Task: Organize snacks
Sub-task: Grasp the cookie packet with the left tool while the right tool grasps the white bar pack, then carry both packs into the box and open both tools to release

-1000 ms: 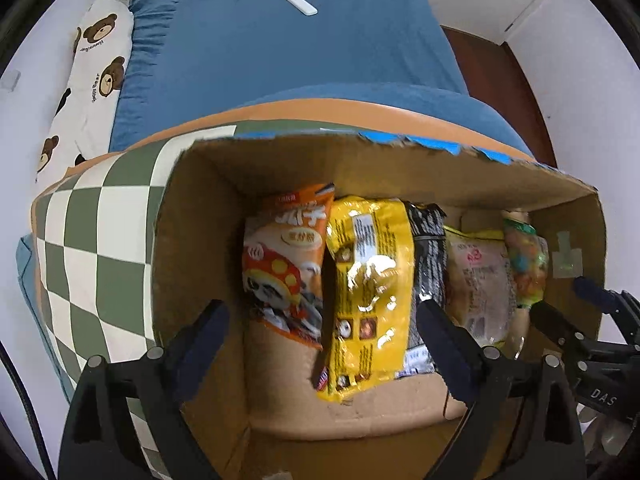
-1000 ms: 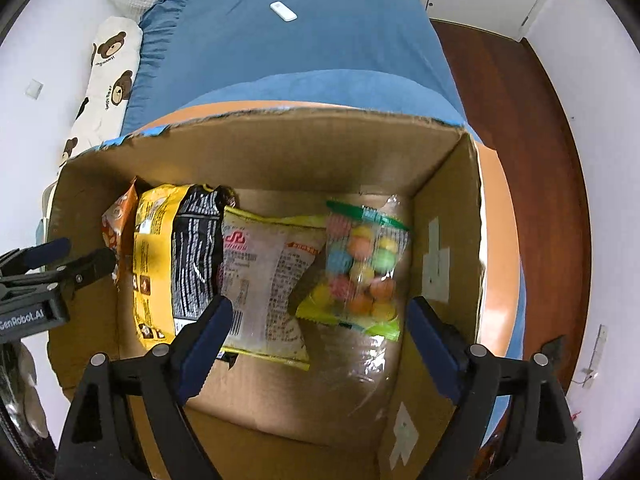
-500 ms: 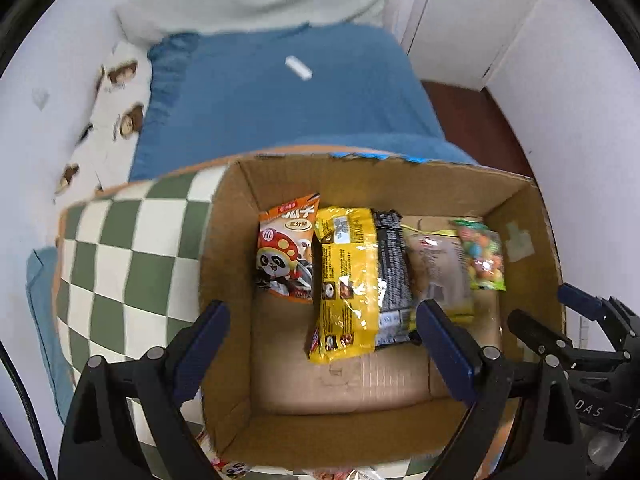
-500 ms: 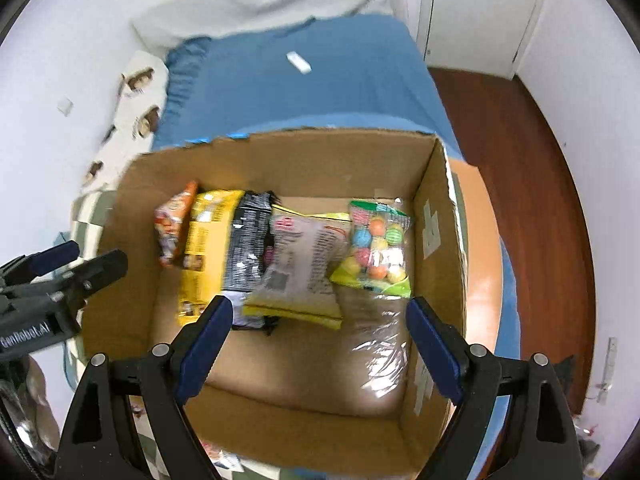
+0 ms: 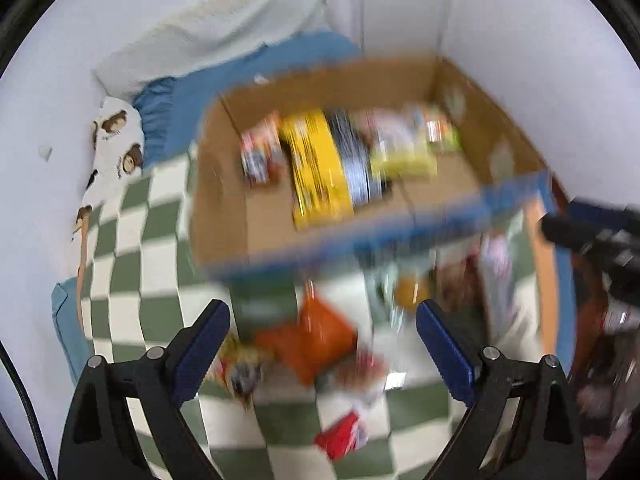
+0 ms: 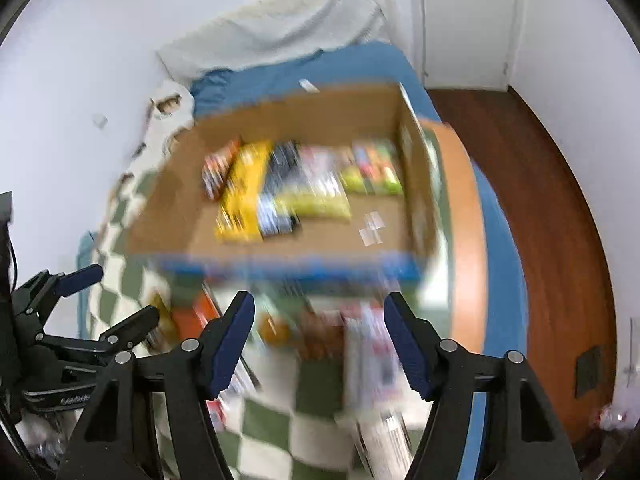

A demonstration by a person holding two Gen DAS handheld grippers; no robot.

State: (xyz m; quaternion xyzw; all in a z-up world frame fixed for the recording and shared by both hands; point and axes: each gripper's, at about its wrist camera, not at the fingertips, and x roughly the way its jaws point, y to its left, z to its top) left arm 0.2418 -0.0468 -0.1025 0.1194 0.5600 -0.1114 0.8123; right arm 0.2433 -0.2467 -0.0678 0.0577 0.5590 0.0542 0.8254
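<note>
A cardboard box (image 5: pixel 224 200) (image 6: pixel 308 120) stands on a green-and-white checkered cloth (image 5: pixel 132 240). Inside it lie several snack packs in a row, among them a yellow pack (image 5: pixel 316 168) (image 6: pixel 244 196) and a bag of coloured candies (image 6: pixel 372 172). More loose snacks lie blurred on the cloth in front of the box, one an orange pack (image 5: pixel 308 340). My left gripper (image 5: pixel 322 344) is open and empty above these. My right gripper (image 6: pixel 320 340) is open and empty, also in front of the box. Both views are motion-blurred.
A blue bed (image 6: pixel 304 68) with a bear-print pillow (image 5: pixel 116 148) lies behind the box. A white wall and door (image 6: pixel 464 20) stand at the back. A wooden floor (image 6: pixel 540 200) runs along the right.
Both grippers have pulled up and back from inside the box, so the whole box and the loose snacks in front of it have come into view. Both stay open.
</note>
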